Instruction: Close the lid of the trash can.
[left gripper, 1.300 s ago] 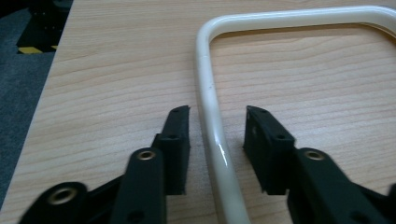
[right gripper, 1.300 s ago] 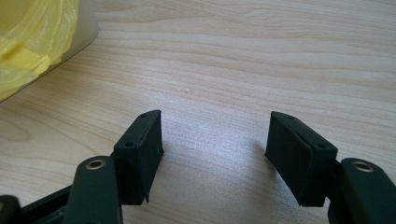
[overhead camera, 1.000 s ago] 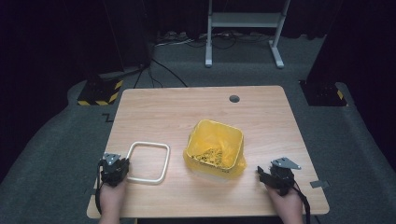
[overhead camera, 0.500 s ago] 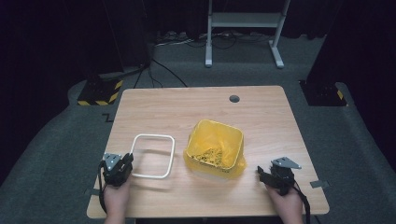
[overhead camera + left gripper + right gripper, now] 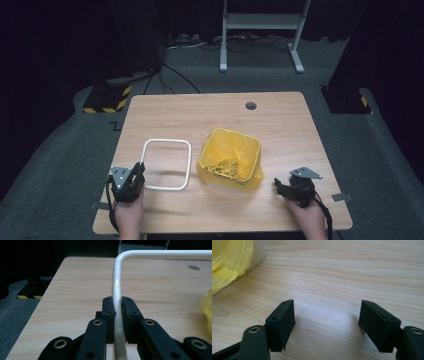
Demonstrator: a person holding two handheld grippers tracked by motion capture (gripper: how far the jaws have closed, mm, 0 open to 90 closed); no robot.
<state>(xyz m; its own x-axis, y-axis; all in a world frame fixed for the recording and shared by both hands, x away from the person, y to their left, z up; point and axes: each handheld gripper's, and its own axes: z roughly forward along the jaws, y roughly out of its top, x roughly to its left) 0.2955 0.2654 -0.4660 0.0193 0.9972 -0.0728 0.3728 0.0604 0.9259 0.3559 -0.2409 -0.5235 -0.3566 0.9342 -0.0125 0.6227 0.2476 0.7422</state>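
The white rectangular frame (image 5: 167, 164) hangs just left of the yellow-lined bin (image 5: 230, 161), its near edge pinched between the fingers (image 5: 109, 312) of the left gripper (image 5: 131, 179). To the bin's right, the right gripper (image 5: 283, 186) rests low over the bare worktop (image 5: 280, 125), its fingers (image 5: 282, 319) wide apart, just opened further, nothing between them.

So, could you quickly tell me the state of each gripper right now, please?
Left gripper: shut on the white frame.
Right gripper: open, jaws just been opening, nothing between them above the table.
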